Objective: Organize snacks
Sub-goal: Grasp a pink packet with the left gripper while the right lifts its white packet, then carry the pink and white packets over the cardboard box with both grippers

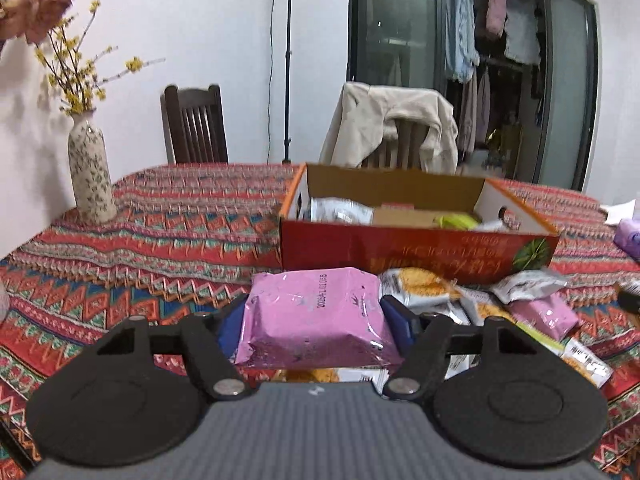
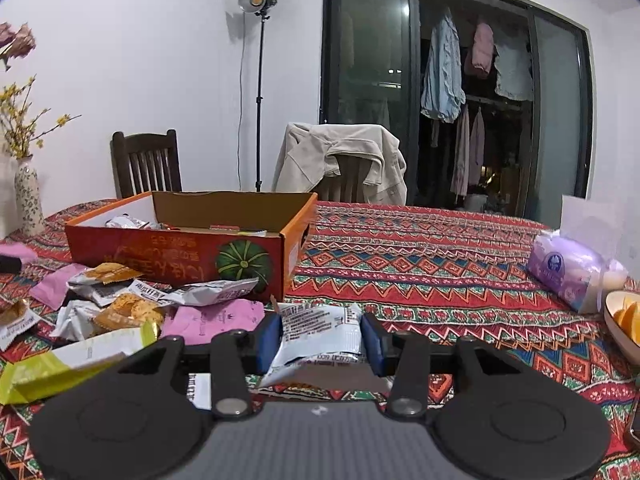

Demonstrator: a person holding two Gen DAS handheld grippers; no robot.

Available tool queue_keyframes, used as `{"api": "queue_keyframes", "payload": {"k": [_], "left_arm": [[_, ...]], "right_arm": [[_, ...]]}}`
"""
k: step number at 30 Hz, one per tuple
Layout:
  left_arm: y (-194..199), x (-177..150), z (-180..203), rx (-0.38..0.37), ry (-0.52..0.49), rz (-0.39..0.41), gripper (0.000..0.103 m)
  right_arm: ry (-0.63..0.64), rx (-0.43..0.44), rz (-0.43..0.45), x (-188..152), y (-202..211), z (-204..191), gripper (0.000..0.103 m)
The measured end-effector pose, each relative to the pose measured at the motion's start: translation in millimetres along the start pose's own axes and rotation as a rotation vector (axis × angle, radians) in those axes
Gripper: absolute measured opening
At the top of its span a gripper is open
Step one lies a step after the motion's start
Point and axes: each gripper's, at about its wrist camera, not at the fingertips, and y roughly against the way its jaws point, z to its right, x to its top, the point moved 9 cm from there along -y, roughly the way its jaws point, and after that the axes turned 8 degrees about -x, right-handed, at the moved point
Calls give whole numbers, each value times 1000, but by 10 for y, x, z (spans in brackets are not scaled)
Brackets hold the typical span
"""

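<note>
So both hands are mid-carry here. The left tongs are clamped on a pink snack packet, lifted clear of the table, and the right tongs are squeezed onto a white-and-blue printed packet that looks a bit crumpled in the grip. The target seems to be the open red cardboard box sitting near the middle of the table, with a few packets already inside.

Next move, I'd guess: each packet has to go up and over the box's near wall and then get let go inside. The wall is the main thing to clear, especially for the puffy pink one.

Plenty left to do, since a loose pile of snack packets lies along the box's near side. Off toward the table's left edge there's a flowered vase, and on the right edge a purple tissue pack and a bowl of orange slices. None of that sits between the tongs and the box, far as I can tell.
</note>
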Motion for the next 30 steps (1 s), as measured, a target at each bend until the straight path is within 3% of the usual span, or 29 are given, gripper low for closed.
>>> {"api": "queue_keyframes", "payload": {"k": [12,21,30], "left_arm": [[-43,477,200,-59,-20,110,71],[-342,993,357,-83,-13,193,71],[-741,1453,394,-54,21,238,71]], "right_arm": [[61,52,114,661,71,-445,44],[49,72,147,1201,-222,-754,44],[17,63,156,1617,-699,-1030,44]]}}
